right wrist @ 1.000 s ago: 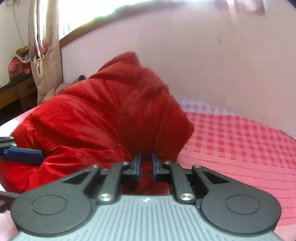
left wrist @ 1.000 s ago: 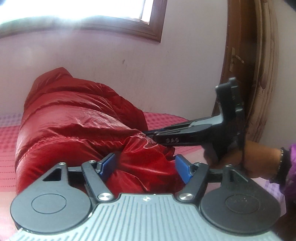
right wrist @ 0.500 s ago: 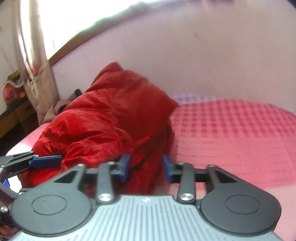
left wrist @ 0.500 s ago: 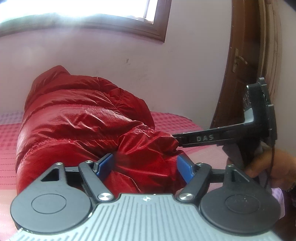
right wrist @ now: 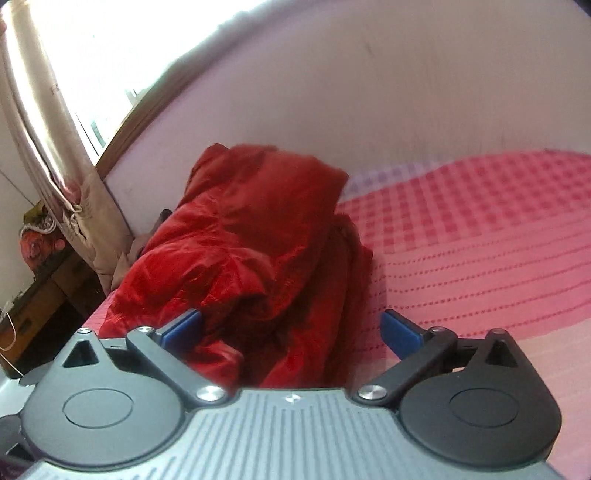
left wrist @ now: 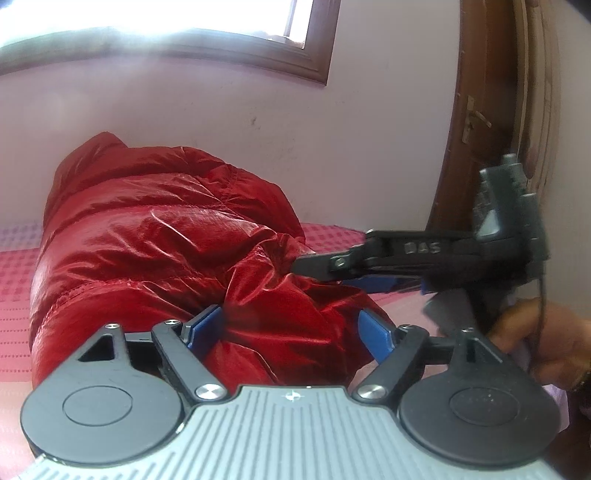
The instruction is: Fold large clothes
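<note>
A puffy red jacket (left wrist: 155, 251) lies bunched on the pink checked bed (left wrist: 14, 295), its far end up against the wall. My left gripper (left wrist: 291, 330) is open, its blue pads either side of the jacket's near fold. My right gripper (right wrist: 291, 328) is open, with the jacket's (right wrist: 251, 243) near edge between its pads. In the left wrist view the right gripper (left wrist: 332, 266) comes in from the right, held in a hand, its tips at the jacket's edge.
The bed (right wrist: 480, 236) stretches to the right. A pale wall runs behind the jacket. A window (left wrist: 166, 22) is above it. A wooden door (left wrist: 480, 122) stands at the right. A curtain (right wrist: 48, 129) and low furniture (right wrist: 33, 291) are left of the bed.
My right gripper let go of the jacket, opened wide and drew back to the right. My left gripper stayed open around the near fold.
</note>
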### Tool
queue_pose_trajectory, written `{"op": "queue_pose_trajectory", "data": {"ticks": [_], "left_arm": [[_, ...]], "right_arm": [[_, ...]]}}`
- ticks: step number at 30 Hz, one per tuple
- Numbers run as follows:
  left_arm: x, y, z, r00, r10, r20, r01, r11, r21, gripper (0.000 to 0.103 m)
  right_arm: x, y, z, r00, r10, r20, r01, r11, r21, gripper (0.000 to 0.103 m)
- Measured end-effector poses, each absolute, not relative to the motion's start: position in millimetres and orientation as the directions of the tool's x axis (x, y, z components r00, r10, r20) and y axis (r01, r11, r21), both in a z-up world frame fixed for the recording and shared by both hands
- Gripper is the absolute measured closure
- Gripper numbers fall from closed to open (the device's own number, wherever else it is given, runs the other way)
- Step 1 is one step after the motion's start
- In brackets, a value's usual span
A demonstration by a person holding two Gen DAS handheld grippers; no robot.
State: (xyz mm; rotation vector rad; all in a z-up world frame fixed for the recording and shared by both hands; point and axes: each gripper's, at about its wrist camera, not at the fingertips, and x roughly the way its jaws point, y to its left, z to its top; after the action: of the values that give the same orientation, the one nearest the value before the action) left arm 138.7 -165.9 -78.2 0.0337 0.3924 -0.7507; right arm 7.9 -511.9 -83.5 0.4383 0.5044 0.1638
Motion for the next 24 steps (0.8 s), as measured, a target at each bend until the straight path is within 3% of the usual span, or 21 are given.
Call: {"op": "queue_pose_trajectory", "data": {"ticks": [4,9,14,15,17,18,19,21,23,24], "left_arm": [[133.8,-161.8,-75.1,0.654,-0.67,-0.35,0.685,0.722,-0.101,0.024],[126.6,-130.2,-56.9,0.665,-0.686,-0.294,0.678,0.72,-0.146,0.022],[132.7,-97.8,-37.5,0.759,-0.61,-0.225,0.599,0.791,-0.125,0.008],[139.3,-94.4,-38.1,0.77,-0.596,-0.23,0.583,0.803,-0.129,0.01],[155.4,-93.0,-41.9,0.762,-0.586,-0.275,0.569,0.809,-0.149,0.023],[162.7,-94.4,-44.9,0.748,-0.591,-0.303,0.57,0.805,-0.165,0.038],[165.3,-96.6,-46.8,0.744,-0.592,-0.311,0.571,0.804,-0.166,0.044],[160.8,-101.1,-44.7,0.751,-0.599,-0.279,0.58,0.8,-0.154,0.043],[154.1,-111.3,-41.3,0.736,-0.632,-0.244,0.614,0.774,-0.154,0.044],[152.3,-121.0,-40.2,0.727,-0.644,-0.238,0.632,0.763,-0.134,0.044]], "right_arm": [[22.5,-519.7,-106.0,0.832,0.289,-0.473,-0.023,0.871,0.491,0.0],[21.4,-524.1,-122.4,0.83,0.32,-0.458,-0.029,0.843,0.537,0.0],[19.1,-527.3,-128.1,0.832,0.341,-0.437,-0.027,0.813,0.582,0.0],[18.3,-527.5,-127.9,0.835,0.341,-0.433,-0.028,0.811,0.585,0.0],[15.4,-528.1,-124.1,0.845,0.325,-0.424,-0.023,0.815,0.579,0.0],[11.3,-527.2,-118.4,0.856,0.305,-0.418,-0.022,0.828,0.561,0.0],[7.4,-525.3,-109.8,0.866,0.286,-0.41,-0.026,0.845,0.534,0.0],[-2.4,-520.4,-89.8,0.891,0.223,-0.396,-0.031,0.9,0.435,0.0],[-10.6,-514.6,-65.3,0.921,0.152,-0.357,-0.034,0.948,0.317,0.018],[-10.8,-512.3,-52.6,0.931,0.131,-0.34,-0.035,0.961,0.273,0.049]]}}
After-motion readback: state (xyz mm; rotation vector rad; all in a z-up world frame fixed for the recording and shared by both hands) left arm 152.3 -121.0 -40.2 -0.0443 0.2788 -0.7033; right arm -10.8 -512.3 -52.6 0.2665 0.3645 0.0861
